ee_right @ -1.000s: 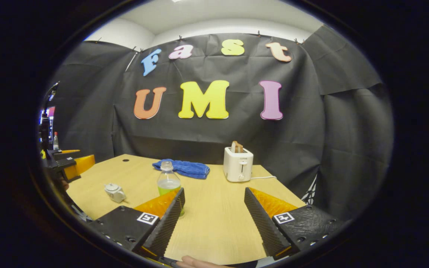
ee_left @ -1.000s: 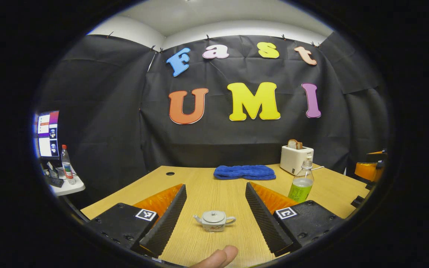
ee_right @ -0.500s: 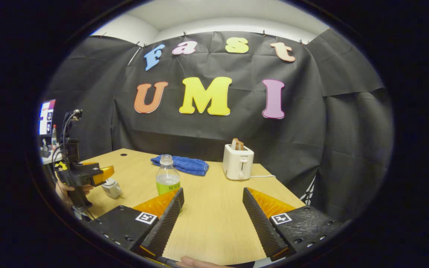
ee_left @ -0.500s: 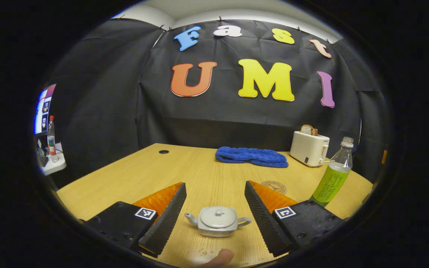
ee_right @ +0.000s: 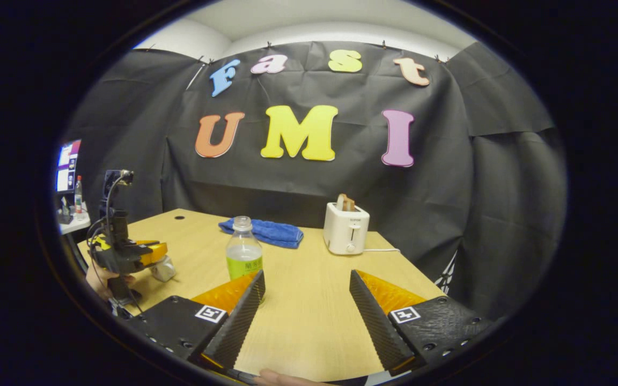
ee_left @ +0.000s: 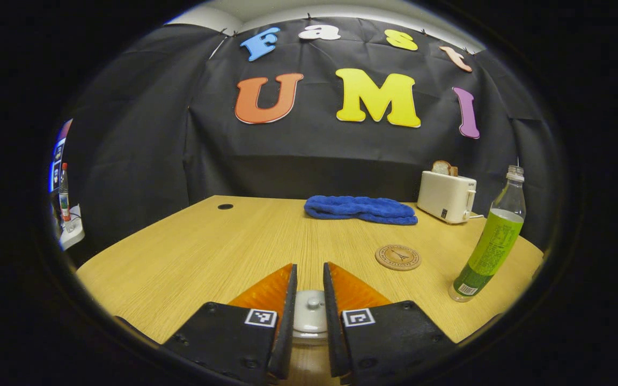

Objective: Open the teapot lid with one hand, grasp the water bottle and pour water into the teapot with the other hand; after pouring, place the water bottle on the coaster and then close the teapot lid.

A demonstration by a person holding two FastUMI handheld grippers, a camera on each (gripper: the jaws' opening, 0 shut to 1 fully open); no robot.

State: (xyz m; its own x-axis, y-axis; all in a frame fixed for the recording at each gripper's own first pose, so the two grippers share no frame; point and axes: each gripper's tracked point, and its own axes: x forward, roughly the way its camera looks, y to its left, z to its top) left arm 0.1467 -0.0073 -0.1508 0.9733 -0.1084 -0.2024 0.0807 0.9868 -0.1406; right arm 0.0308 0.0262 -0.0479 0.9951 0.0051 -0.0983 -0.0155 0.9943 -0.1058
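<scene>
A pale wooden table (ee_left: pixel 191 252) stands in a booth hung with black cloth, under a white ceiling. At its far edge lies a folded blue towel (ee_left: pixel 361 209), and just beside that a white toaster (ee_left: pixel 446 196) with slices of bread standing in its slots. A round brown coaster (ee_left: pixel 398 257) rests flat on the wood, nearer than the towel, between the left gripper's fingers and the water bottle.

The left gripper (ee_left: pixel 309 313) is low over the table with its fingers drawn in close on either side of the small white teapot (ee_left: pixel 309 317). The lid (ee_left: pixel 310 310) sits on the pot, its little knob showing in the narrow gap. Whether the fingers actually press on the knob or lid I cannot tell. In the right gripper view the same tool, held by a hand (ee_right: pixel 106 277), sits over the teapot at the table's left edge.

The water bottle (ee_right: pixel 244 255) stands upright and uncapped, with green drink in its lower half, well apart from the teapot and near the coaster but not on it.

The right gripper (ee_right: pixel 306 313) hangs above the near table with its fingers spread wide and nothing between them; the bottle stands just beyond its left finger.
</scene>
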